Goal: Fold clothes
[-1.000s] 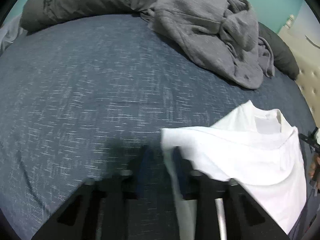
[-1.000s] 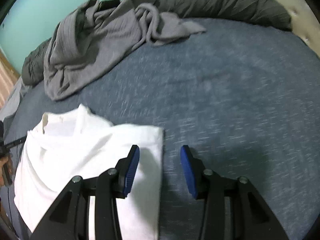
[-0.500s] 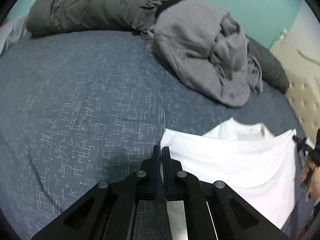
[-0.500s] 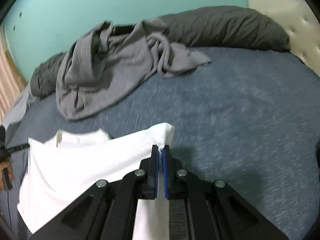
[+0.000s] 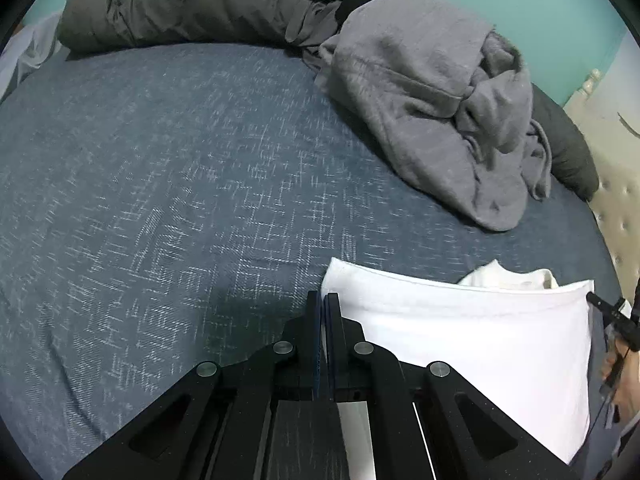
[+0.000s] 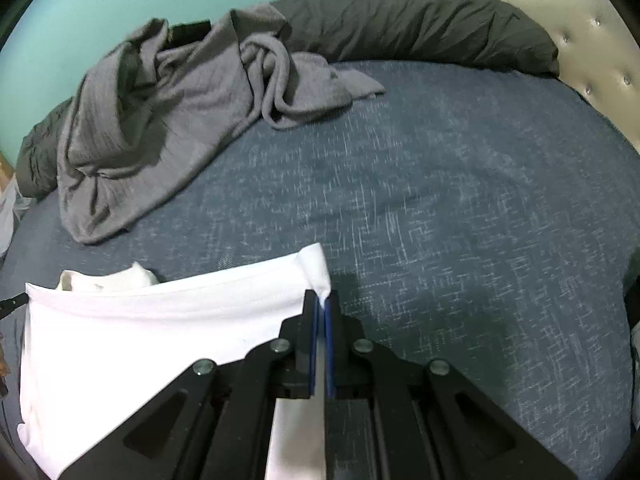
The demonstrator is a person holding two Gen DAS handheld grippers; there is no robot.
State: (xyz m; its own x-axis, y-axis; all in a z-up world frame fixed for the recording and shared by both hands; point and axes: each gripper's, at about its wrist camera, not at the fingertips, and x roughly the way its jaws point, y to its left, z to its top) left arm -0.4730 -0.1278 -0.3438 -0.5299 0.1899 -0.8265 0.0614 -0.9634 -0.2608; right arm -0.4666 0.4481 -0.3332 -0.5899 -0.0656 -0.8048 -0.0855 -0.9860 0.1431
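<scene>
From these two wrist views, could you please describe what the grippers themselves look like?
Both match: the left gripper and the right gripper are matte black, angular two-finger linkages with triangular cut-outs and round silver pivot bolts. Thin blue pads line the inner faces of the fingers. No cables or markings show on them.

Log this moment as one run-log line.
left gripper: shut on white shirt corner | right gripper: shut on opposite corner | grey garment: unfolded

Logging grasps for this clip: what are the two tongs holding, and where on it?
Both are shut on the white shirt: the left tongs pinch its left corner, the right tongs its right corner.
</scene>
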